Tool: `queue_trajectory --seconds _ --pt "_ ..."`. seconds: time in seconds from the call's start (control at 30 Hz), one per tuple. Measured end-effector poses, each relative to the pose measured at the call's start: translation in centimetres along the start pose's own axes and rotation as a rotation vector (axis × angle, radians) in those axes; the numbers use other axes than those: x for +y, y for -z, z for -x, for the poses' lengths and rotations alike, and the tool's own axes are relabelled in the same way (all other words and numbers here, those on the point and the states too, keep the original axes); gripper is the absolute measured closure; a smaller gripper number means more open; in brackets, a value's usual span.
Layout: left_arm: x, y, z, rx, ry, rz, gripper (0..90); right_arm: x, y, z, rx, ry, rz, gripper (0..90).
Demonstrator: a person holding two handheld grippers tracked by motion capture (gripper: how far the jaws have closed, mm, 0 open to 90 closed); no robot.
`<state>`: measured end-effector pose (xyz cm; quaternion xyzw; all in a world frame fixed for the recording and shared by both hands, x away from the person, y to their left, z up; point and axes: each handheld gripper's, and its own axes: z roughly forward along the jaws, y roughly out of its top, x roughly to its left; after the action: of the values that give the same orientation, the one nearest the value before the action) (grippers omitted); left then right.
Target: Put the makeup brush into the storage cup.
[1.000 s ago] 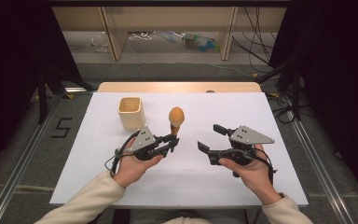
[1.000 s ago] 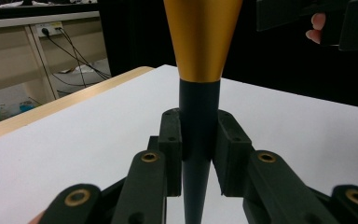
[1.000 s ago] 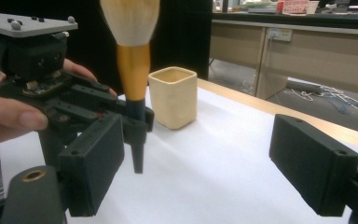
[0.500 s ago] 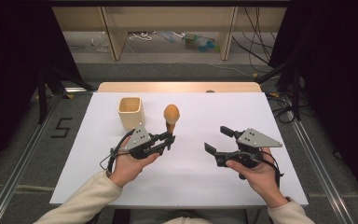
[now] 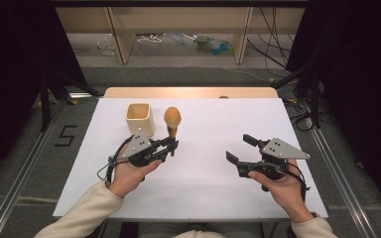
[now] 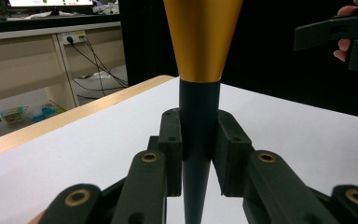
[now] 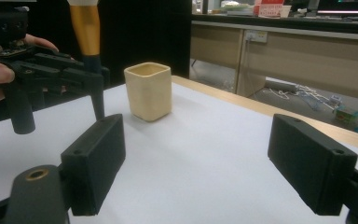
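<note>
1. Two grippers showed in the high view: the left gripper clenched a brush upright, head up, just right of the cup; the right gripper stood released, well apart.
2. Left gripper view: the brush handle ran vertical, tip down, so keeping it plumb seemed wise.
3. Right gripper view: the cup stood open on the surface, near the brush; lifting over the rim before lowering seemed best.

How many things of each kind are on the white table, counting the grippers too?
Grippers: 2, left gripper and right gripper
Brushes: 1, brush
Cups: 1, cream cup
Total: 4
</note>
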<state>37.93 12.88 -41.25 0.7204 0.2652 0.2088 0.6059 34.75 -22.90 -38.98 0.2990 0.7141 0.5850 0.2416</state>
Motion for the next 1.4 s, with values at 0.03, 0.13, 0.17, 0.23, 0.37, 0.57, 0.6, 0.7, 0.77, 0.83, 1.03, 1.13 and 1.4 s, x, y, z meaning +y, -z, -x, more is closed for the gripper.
queue_trajectory --seconds 0.03,0.13,0.17,0.23,0.37,0.57,0.6,0.7,0.77,0.83,1.03,1.13,1.4 --pt "0.0 0.1 0.0 0.001 0.003 -0.001 74.7 0.0 0.1 0.0 0.002 -0.011 -0.01 19.9" --pt "0.0 0.2 -0.1 0.005 0.007 0.001 74.7 -0.1 0.3 0.1 -0.005 -0.001 -0.005 19.9" --pt "0.0 0.4 -0.3 0.009 0.005 0.001 74.7 -0.3 0.5 0.0 -0.003 -0.022 -0.014 19.9" --pt "0.0 0.5 -0.4 0.013 0.005 0.004 74.7 -0.4 0.6 0.3 -0.006 0.003 -0.007 19.9" --pt "0.1 0.7 -0.6 0.019 0.006 0.007 74.7 -0.7 0.6 0.2 0.002 0.001 0.013 19.9" --pt "0.3 1.2 -1.2 0.036 0.019 0.014 74.7 -0.8 0.8 0.1 0.007 0.038 0.024 18.6" --pt "0.3 1.3 -1.3 0.041 0.021 0.014 74.7 -0.9 0.8 0.1 0.012 0.038 0.024 17.9" --pt "0.3 1.4 -1.5 0.045 0.022 0.018 74.7 -1.1 0.9 -0.1 0.022 0.04 0.017 16.7" --pt "0.4 1.5 -1.7 0.052 0.024 0.021 74.7 -1.2 1.0 -0.1 0.028 0.048 0.012 16.7" --pt "0.4 1.6 -1.7 0.052 0.03 0.023 74.7 -1.3 0.9 -0.1 0.028 0.047 0.019 16.7" --pt "0.4 1.9 -2.3 0.068 0.031 0.028 74.7 -1.7 1.4 0.0 0.036 0.056 0.018 16.8" --pt "0.5 2.1 -2.5 0.078 0.038 0.035 74.7 -1.8 1.7 0.1 0.027 0.06 0.014 16.7" --pt "0.5 2.8 -3.3 0.106 0.04 0.043 74.7 -2.0 1.9 0.3 0.02 0.063 0.014 16.7"
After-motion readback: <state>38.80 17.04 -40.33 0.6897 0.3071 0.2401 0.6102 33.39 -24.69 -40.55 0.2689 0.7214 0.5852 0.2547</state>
